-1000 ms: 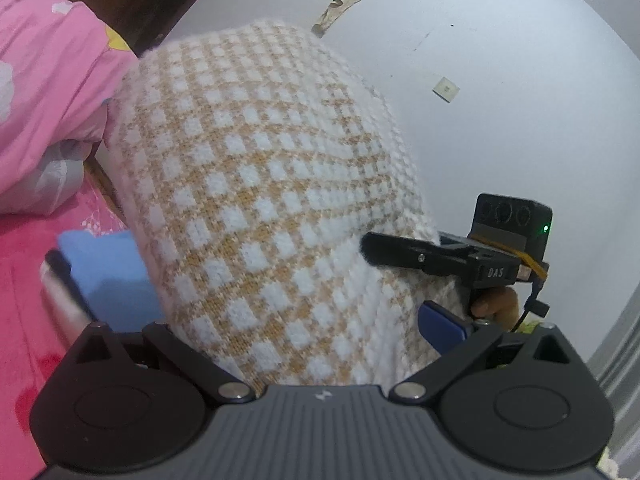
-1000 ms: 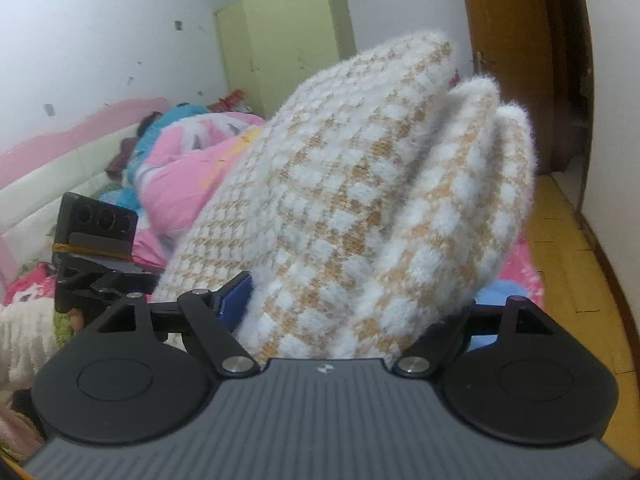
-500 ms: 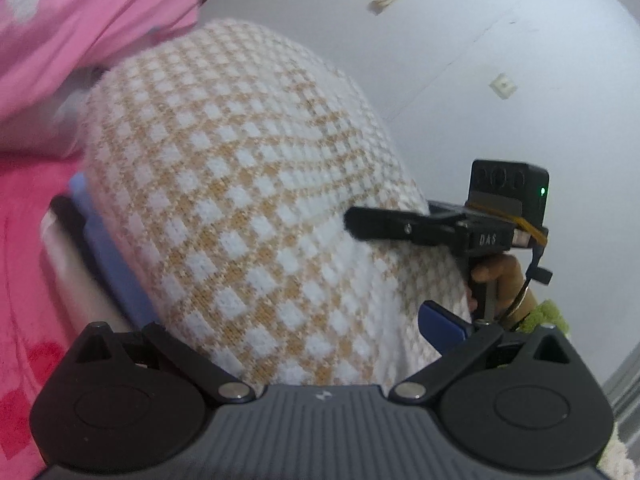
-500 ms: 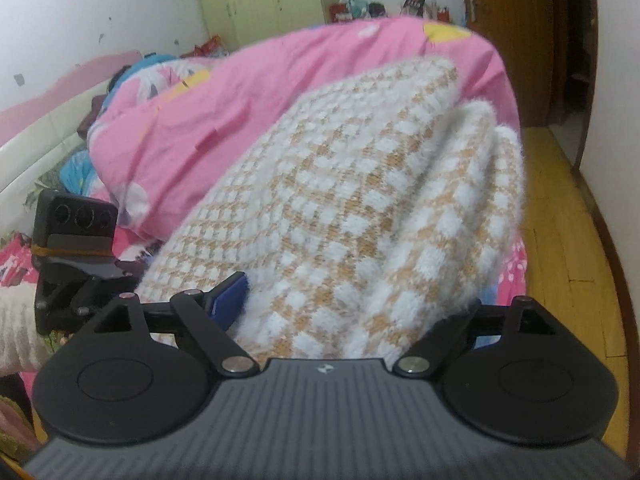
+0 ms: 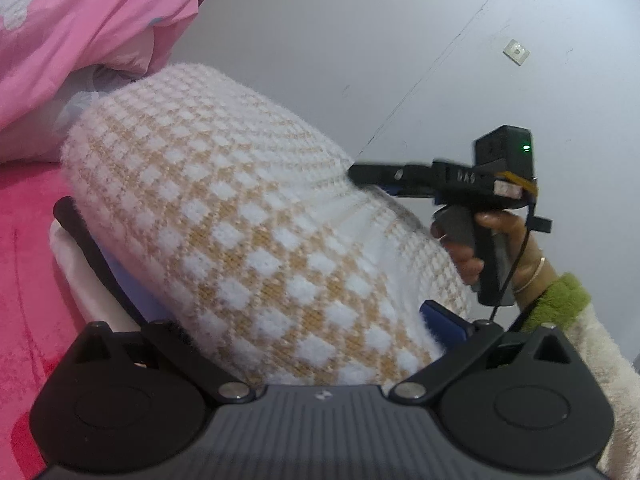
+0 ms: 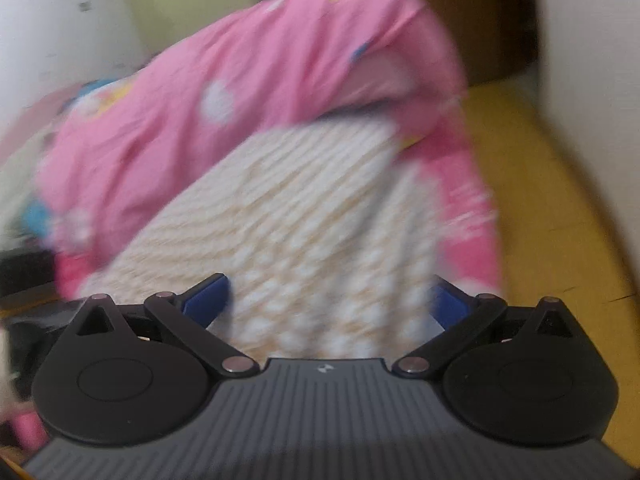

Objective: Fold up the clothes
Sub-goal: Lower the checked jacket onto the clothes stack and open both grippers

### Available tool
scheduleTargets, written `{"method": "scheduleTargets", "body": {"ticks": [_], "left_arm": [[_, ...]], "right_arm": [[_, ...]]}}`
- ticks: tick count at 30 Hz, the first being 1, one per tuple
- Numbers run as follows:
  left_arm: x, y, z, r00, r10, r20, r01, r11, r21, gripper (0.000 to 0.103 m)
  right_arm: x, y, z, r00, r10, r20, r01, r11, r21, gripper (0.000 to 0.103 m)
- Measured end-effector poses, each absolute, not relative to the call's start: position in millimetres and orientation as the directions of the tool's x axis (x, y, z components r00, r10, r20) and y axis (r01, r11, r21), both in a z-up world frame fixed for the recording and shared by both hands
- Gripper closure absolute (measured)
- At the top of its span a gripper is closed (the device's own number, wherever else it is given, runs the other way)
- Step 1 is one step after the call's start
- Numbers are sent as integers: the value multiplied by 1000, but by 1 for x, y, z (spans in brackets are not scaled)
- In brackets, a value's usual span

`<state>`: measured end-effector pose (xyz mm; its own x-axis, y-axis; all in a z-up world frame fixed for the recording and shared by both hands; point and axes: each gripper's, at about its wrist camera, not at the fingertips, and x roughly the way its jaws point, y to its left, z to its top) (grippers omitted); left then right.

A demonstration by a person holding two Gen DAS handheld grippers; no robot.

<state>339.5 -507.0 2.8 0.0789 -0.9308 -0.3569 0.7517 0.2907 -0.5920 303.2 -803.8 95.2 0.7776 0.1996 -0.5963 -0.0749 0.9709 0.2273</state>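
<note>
Tilting downward, right tool (image 6: pixel 332 300) opens over sweater (image 6: pixel 320 232).

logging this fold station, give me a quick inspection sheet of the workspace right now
surface: pink-red bed sheet.
job's things: white-and-tan checked knit garment, bunched, draped over the left gripper.
clutter: pink quilt heaped behind; white-and-black item under the garment.
grippers: left shut on the garment; right gripper jaws wide, just been opening, garment between them unpressed.
cables: thin black lead on the right gripper's handle.
surroundings: white wall, wooden floor.
</note>
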Motion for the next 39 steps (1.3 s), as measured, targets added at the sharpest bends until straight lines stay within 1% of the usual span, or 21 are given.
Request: {"method": "scheduleTargets", "body": {"ticks": [2,5,7,8,9,10,11,12,13,14,15,16,17,19,21,24,26,29,32,35,39], "left_arm": [[338,-504,6,87,-927,-366,745,304,-594,2],[331,-481,8,124,-920,-371,750,332,-573,4],[326,-453,11,185,-922,-340,754,356,-552,4],[326,-442,15,229,-918,-323,754,377,-538,4],[330,-436,20,283,-906,-314,747,413,-521,3],[335,-430,24,336,-892,-303,737,449,-505,3],[341,-429,29,381,-875,-298,721,483,-497,4],[354,-438,34,409,-860,-306,699,511,-500,4],[366,-452,40,431,-846,-315,689,534,-490,5],[378,-467,45,455,-829,-325,683,559,-471,6],[387,-483,49,484,-808,-336,683,589,-432,6],[396,-501,51,513,-784,-349,683,619,-388,7],[404,-519,51,538,-759,-366,681,648,-341,10],[421,-553,45,562,-712,-421,678,688,-259,9],[431,-574,40,565,-675,-474,680,707,-197,9],[450,-594,37,534,-632,-562,670,722,-175,9],[451,-591,30,521,-612,-595,648,738,-191,7],[453,-582,25,521,-602,-606,623,753,-213,4],[447,-570,33,540,-620,-569,606,756,-248,0],[438,-564,45,584,-603,-544,594,774,-220,0],[412,-545,67,591,-607,-531,621,762,-181,1]], "right_arm": [[295,-807,107,822,73,-565,32,984,173,1],[258,-792,119,902,-75,-425,119,990,79,1],[228,-771,123,933,-138,-331,147,989,3,3],[214,-759,123,940,-156,-303,157,987,-21,10],[200,-747,123,945,-172,-279,167,985,-42,19],[191,-739,120,946,-169,-277,163,986,-43,26],[183,-731,118,946,-161,-280,156,987,-41,40],[175,-723,115,947,-153,-284,149,988,-39,48],[172,-717,112,945,-139,-296,140,990,-18,52],[171,-710,108,945,-119,-304,125,992,2,61],[172,-704,105,945,-108,-308,113,994,-4,64],[174,-700,101,945,-100,-312,101,995,-15,64],[178,-695,95,941,-108,-319,103,994,-32,65],[192,-699,80,921,-137,-365,130,991,-44,67],[202,-711,67,910,-158,-385,166,986,-12,67],[215,-732,58,902,-158,-401,201,977,68,66],[223,-746,54,901,-129,-414,206,967,147,66],[229,-754,41,911,-84,-404,208,939,275,65],[222,-747,43,917,-96,-387,222,929,296,63],[193,-741,56,929,-120,-349,238,917,319,62],[129,-732,77,939,-183,-290,279,900,334,61]]}}
